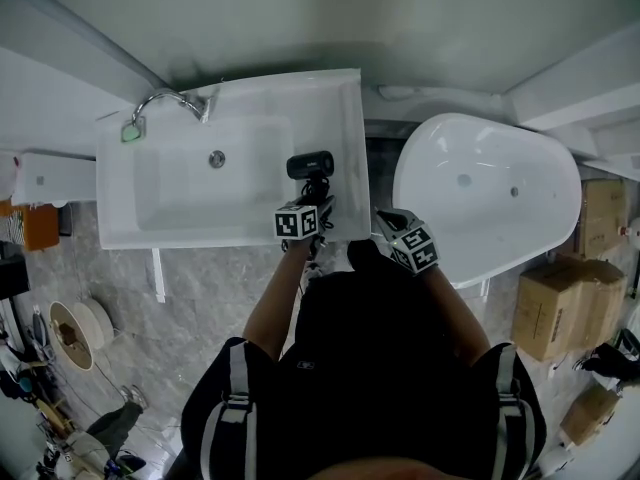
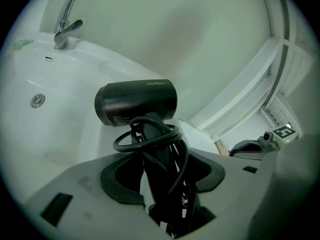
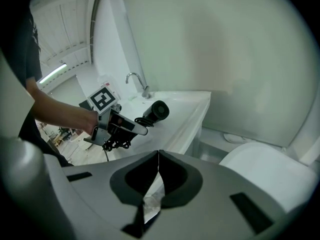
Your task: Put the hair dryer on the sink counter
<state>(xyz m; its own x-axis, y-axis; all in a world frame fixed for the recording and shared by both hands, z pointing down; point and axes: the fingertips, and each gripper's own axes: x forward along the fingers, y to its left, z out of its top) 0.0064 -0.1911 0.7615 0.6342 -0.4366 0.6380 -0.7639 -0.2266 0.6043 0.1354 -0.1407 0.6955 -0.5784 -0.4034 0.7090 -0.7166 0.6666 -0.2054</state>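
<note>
left gripper (image 2: 164,171) | clamps jaws on hair dryer (image 2: 137,103) handle, barrel just beyond | right gripper (image 3: 158,159) | holds jaws together

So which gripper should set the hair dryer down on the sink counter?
Left. The left gripper is shut on the hair dryer, by its handle, over the sink counter beside the basin. The right gripper is shut and empty, off the counter's edge, nearer the bathtub.
</note>
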